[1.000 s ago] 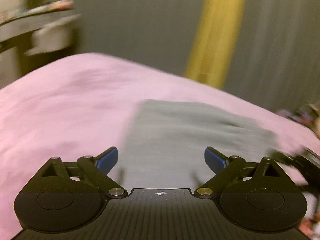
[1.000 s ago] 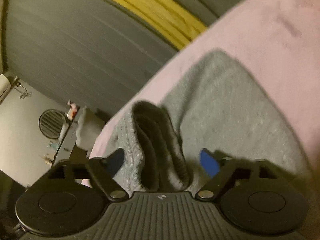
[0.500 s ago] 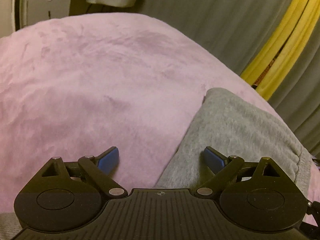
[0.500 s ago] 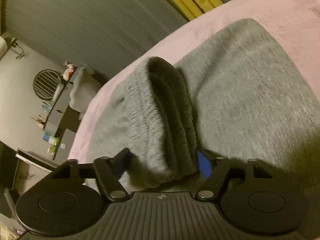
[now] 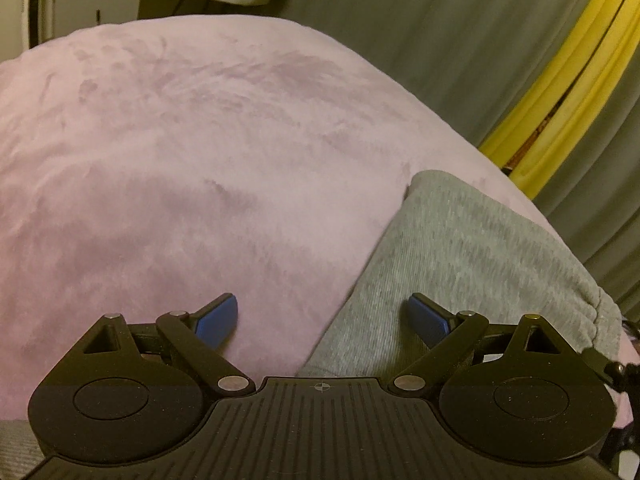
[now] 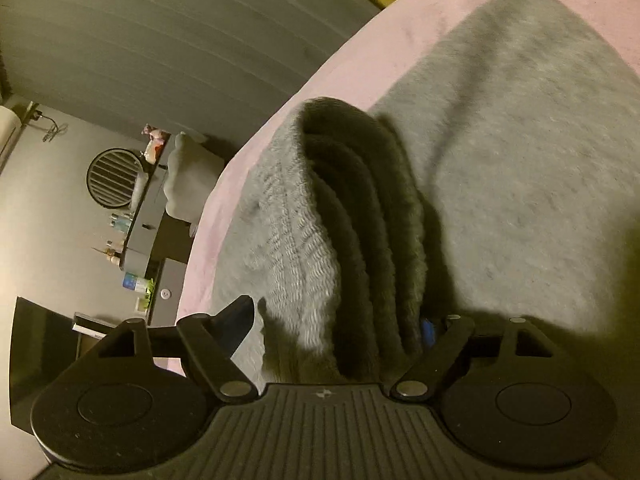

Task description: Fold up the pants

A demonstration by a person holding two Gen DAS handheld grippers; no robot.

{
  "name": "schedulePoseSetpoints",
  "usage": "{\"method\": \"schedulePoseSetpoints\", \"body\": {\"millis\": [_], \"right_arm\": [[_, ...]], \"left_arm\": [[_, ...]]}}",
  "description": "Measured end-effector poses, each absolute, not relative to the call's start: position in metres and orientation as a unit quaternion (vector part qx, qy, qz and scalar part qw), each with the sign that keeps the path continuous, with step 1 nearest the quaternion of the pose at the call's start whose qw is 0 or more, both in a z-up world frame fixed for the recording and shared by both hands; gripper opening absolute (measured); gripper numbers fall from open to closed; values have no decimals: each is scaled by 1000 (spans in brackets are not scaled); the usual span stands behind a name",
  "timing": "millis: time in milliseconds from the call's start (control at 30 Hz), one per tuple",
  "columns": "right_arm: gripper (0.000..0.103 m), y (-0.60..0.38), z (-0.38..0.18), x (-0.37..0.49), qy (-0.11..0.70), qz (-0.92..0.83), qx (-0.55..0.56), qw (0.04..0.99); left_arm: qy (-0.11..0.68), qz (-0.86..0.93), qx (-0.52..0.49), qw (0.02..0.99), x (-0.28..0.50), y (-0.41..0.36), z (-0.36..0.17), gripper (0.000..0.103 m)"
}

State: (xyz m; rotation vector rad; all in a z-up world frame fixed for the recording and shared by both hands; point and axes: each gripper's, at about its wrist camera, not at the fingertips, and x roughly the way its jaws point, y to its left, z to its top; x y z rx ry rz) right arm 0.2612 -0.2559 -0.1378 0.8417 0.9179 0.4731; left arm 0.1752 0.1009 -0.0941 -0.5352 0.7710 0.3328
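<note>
pants: grey sweatpants (image 6: 520,168) lying on a pink fuzzy blanket (image 5: 200,160). In the right wrist view they fill the right half of the frame; in the left wrist view they run up the lower right, with a bunched hem or waistband edge at the far right.

ribbed cuff: a thick stack of knit layers (image 6: 360,240) stands up through the middle of the right wrist view, straight into the tool's mouth.

right gripper: (image 6: 336,328) jaws are opening. The cuff stack sits between them, leaning on the right-side finger, with a clear gap to the left finger (image 6: 236,320). So it's not really pinched anymore, as far as I can tell.

left gripper: (image 5: 322,314) jaws spread wide, nothing between them. The left pad (image 5: 218,318) is over bare blanket, the right one over grey cloth, and the pants' edge runs in between.

background: grey curtain with a yellow strip at the upper right of the left view, and shelves with small stuff at the left of the right view.

risk 1: the cuff stack looks springy. Once let go, it could flop open and undo the fold.

risk 2: if the left tool closes here, it could grab blanket pile along with the pants edge and drag both.

risk 3: pulling the right tool back while fabric still hangs on that right finger could tug the whole fold crooked.
</note>
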Motion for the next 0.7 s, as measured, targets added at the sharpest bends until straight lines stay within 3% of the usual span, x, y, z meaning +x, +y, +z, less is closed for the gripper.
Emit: {"method": "schedulePoseSetpoints", "body": {"millis": [33,67,167,333,367,400,500,700], "right_arm": [[57,-252,-136,262,425,217,382,792],[54,-249,-133,263,423,211,367,801],[53,-246,-128,259,413,222,355,809],[68,-250,-135,263,434,212,368,795],[66,-249,-135,266,437,207,366,795],[55,-246,-131,267,435,200,358,801],[45,-236,-110,262,412,197,335,824],[42,-236,-46,244,330,241,375,832]], "left_arm": [[370,160,-257,878,176,101,-95,96],[370,160,-259,878,176,101,-95,96],[364,158,-266,878,175,101,-95,96],[356,152,-275,880,176,101,-98,96],[354,153,-277,880,175,102,-98,96],[350,155,-282,880,174,103,-98,96],[335,164,-300,878,170,108,-98,96],[303,171,-326,879,160,115,-95,96]]}}
